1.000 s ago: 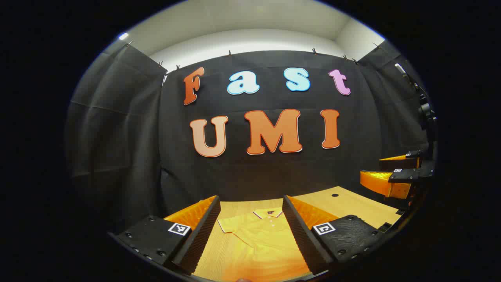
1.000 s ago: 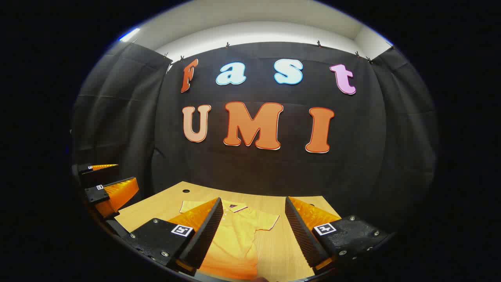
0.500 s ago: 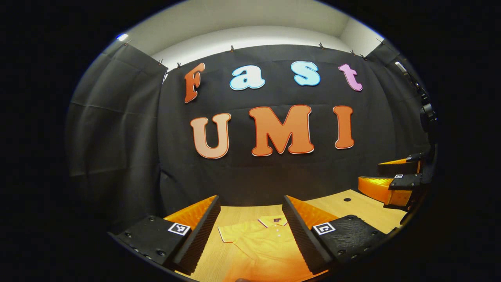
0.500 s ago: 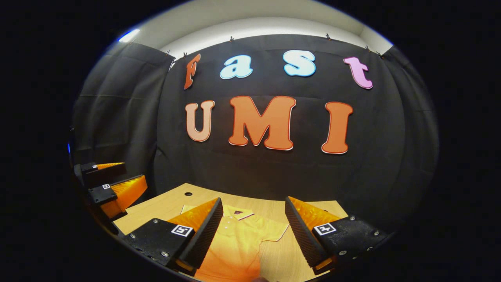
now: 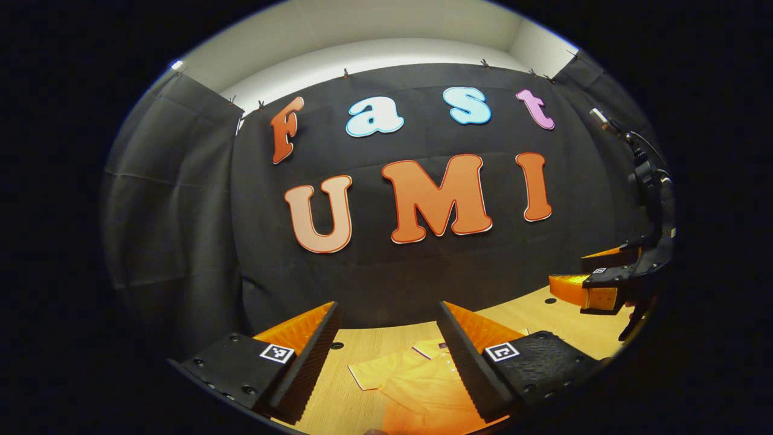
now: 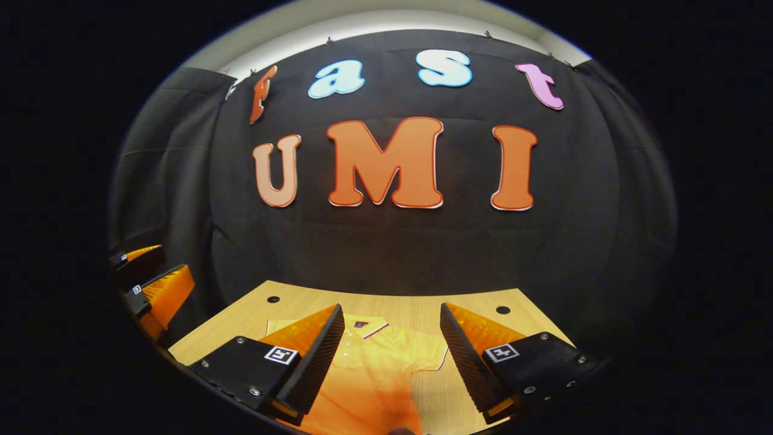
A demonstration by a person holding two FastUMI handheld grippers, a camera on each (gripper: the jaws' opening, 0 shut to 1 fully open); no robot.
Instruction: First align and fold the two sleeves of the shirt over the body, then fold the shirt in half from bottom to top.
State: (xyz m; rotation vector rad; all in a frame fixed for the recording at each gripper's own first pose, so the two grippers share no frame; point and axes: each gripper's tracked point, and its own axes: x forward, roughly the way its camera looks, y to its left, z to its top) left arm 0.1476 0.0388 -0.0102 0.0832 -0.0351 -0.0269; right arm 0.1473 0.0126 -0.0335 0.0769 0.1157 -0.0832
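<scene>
Left gripper view: the yellow polo shirt (image 5: 416, 386) is seen spread flat on the wooden tabletop (image 5: 362, 344), low in the frame, just beyond and below the left claw (image 5: 386, 356), whose fingers are held wide apart and empty. The shirt's long axis is judged to run from the bottom edge up toward the collar. In the right gripper view the shirt (image 6: 374, 374) lies between the spread, empty fingers of the right claw (image 6: 392, 356), its right sleeve (image 6: 426, 353) reaching toward lower centre right; this claw is judged nearer that sleeve. Compared with a second ago, both views are closer to the wall, and the shirt sits lower in the left gripper view.
</scene>
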